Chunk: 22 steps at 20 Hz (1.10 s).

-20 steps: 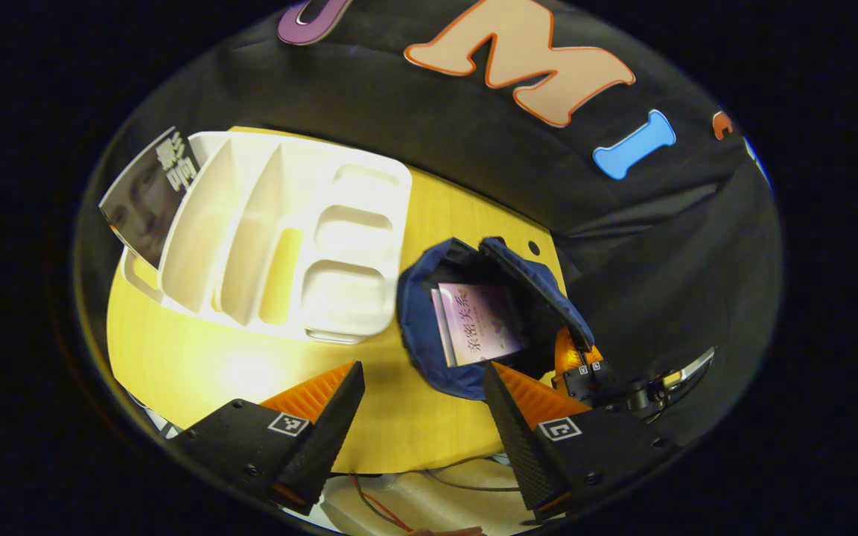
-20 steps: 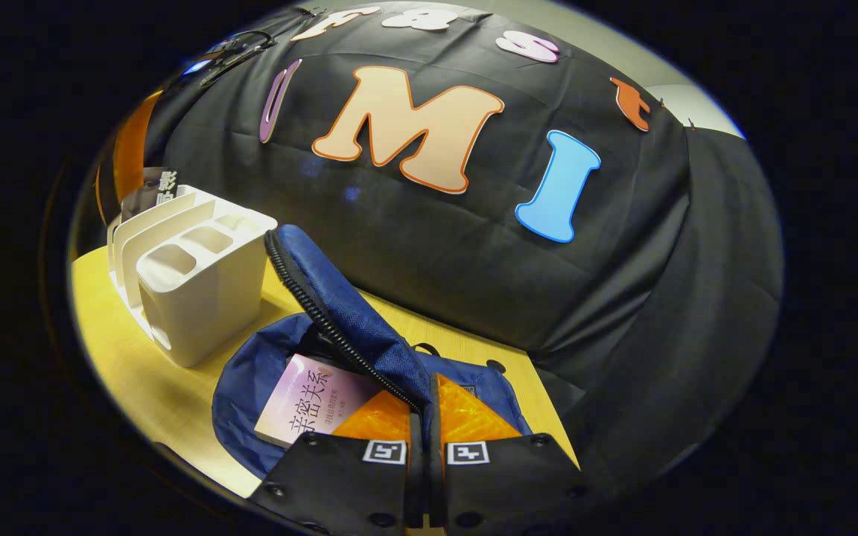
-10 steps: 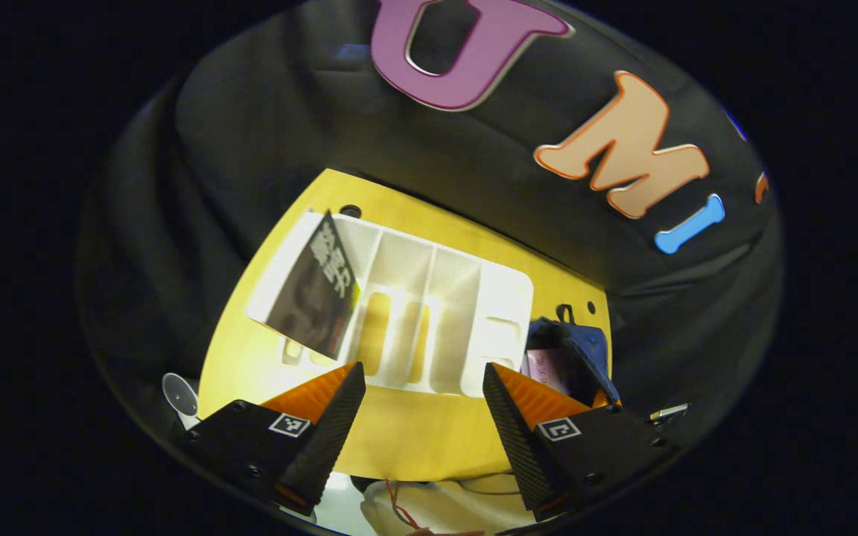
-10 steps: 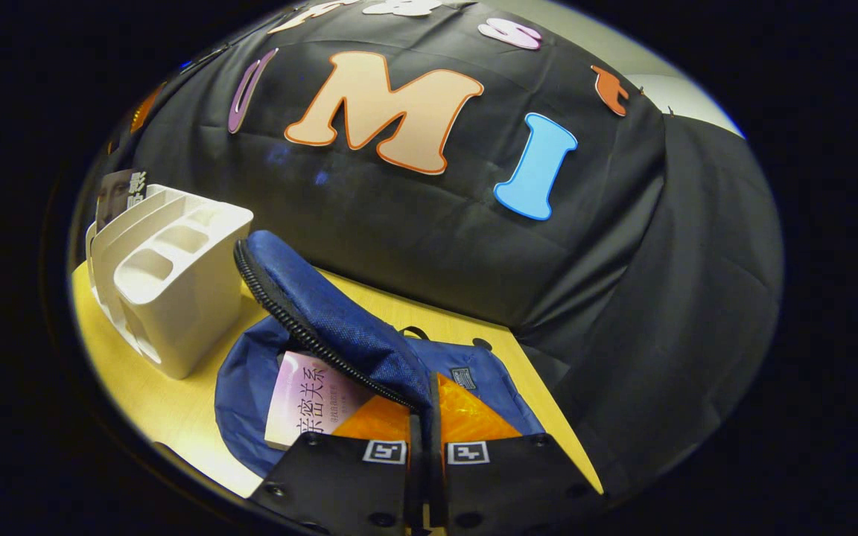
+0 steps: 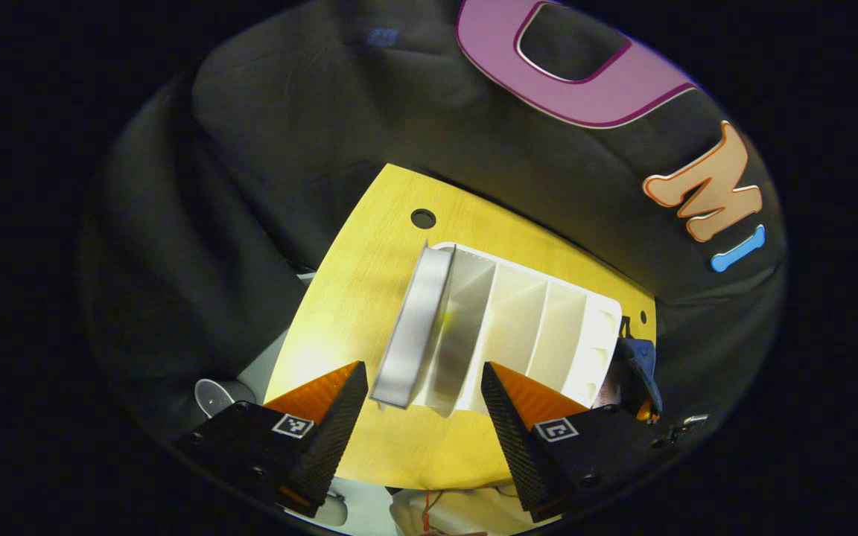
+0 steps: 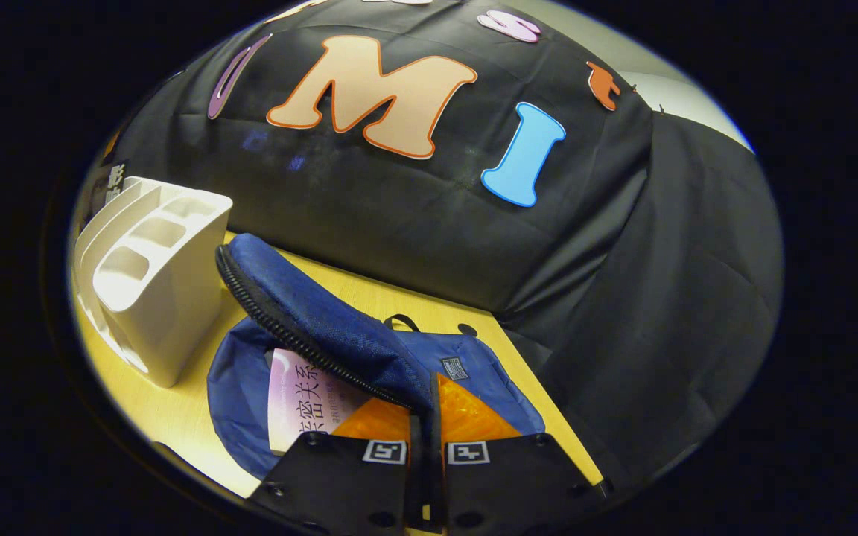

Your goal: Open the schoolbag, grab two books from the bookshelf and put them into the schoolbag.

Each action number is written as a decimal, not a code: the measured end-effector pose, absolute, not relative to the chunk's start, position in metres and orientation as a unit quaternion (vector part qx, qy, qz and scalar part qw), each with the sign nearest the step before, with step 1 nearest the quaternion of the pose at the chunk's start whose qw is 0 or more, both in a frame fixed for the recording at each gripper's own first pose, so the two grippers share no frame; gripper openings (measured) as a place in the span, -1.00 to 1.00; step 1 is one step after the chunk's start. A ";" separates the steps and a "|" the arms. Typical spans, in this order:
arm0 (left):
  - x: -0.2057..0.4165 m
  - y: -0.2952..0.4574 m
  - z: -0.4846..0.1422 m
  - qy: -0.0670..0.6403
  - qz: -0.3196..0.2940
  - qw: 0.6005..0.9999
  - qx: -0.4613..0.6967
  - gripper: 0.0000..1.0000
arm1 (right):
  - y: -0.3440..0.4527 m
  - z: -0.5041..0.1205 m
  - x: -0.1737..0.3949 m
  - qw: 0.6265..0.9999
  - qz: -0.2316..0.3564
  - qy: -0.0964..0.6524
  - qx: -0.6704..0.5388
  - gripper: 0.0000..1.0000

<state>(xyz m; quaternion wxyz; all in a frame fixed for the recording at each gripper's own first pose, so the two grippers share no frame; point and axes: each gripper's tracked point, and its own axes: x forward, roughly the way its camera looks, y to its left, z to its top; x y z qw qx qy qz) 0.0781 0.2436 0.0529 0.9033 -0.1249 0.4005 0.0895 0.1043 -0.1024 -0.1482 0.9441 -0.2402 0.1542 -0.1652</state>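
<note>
The white bookshelf (image 5: 541, 327) stands on the yellow table (image 5: 354, 298). A book (image 5: 414, 327) stands in its end slot, page edge facing me. My left gripper (image 5: 421, 370) hovers open above it, the book's near end between the fingers without touching them. The blue schoolbag (image 6: 488, 372) lies open to the right of the bookshelf (image 6: 153, 298), with a pink book (image 6: 299, 391) inside. My right gripper (image 6: 429, 391) is shut on the bag's flap (image 6: 310, 320) at its zipper edge and holds it up. The bag (image 5: 639, 365) peeks out behind the shelf.
A round cable hole (image 5: 422, 219) sits in the table beyond the shelf. The table's near edge runs just under my left fingers, with cables (image 5: 429, 514) and a small round white object (image 5: 213, 394) below it. Black cloth walls the table's far sides.
My left gripper has swung away from the bag to the bookshelf and now sits over the standing book, still open. The right gripper keeps the flap raised, barely shifted.
</note>
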 end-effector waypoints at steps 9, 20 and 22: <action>0.110 0.243 0.022 0.445 0.052 0.885 -0.129 0.59 | -0.095 -0.152 0.100 0.933 -0.188 0.167 -0.256 -0.86; 0.140 0.217 -0.012 0.503 0.042 0.861 -0.058 -0.05 | -0.094 -0.155 0.096 0.932 -0.194 0.169 -0.254 -0.88; 0.144 0.219 -0.021 0.510 0.046 0.858 -0.037 -0.06 | -0.094 -0.155 0.095 0.933 -0.195 0.167 -0.251 -0.92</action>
